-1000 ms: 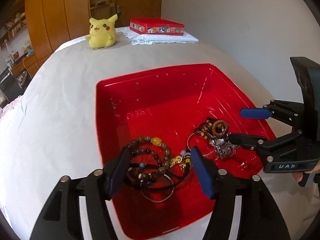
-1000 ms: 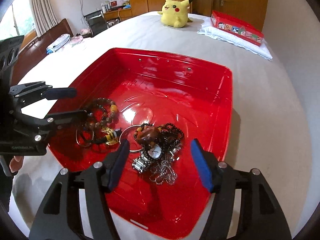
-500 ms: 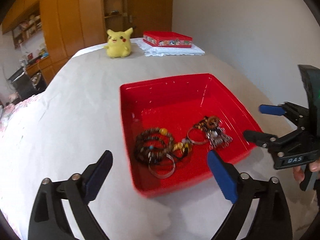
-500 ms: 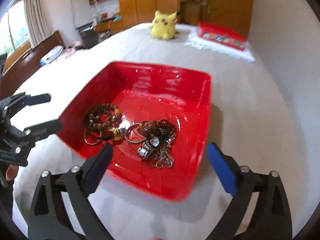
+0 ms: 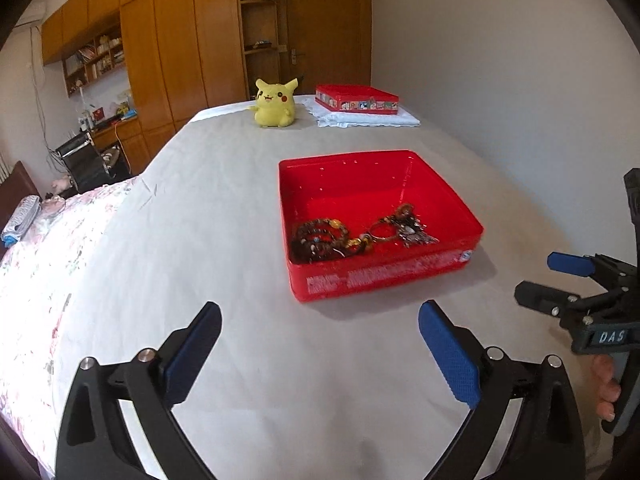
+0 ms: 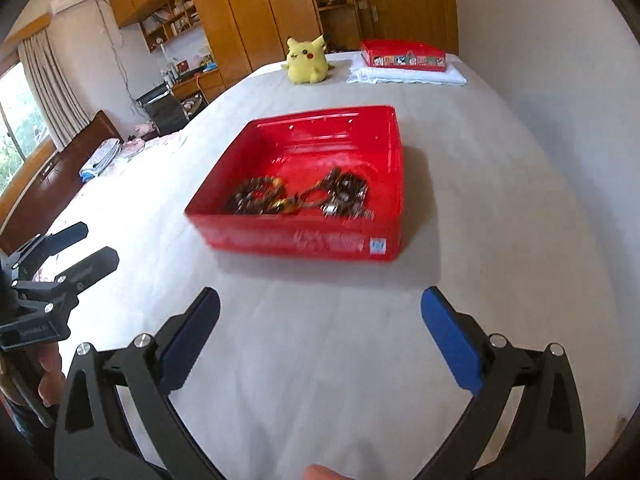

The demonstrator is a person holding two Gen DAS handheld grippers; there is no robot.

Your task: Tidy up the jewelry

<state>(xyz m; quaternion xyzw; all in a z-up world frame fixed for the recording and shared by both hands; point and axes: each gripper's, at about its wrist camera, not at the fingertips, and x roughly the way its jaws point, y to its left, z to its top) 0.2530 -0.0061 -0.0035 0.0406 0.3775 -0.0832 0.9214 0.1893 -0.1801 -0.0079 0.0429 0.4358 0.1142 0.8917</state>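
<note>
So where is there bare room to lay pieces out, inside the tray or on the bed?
Inside the tray, the far half is bare; the beads and chains crowd the near wall. The sheet is bare left of the tray, and between it and both open grippers.

We see a room in soft, even daylight; in the right wrist view a curtained window (image 6: 16, 128) at the left edge glows bright. The patterned pink bedding (image 5: 36, 280) on the left washes out to near white. The shiny red plastic bin (image 5: 384, 280) throws a soft shadow onto the pale sheet along its near and right sides, and its floor carries faint glare. The right wrist view is motion-blurred, smearing the tangled bead jewelry (image 6: 300, 196). Both fisheye views bend straight lines and darken into black corners.
</note>
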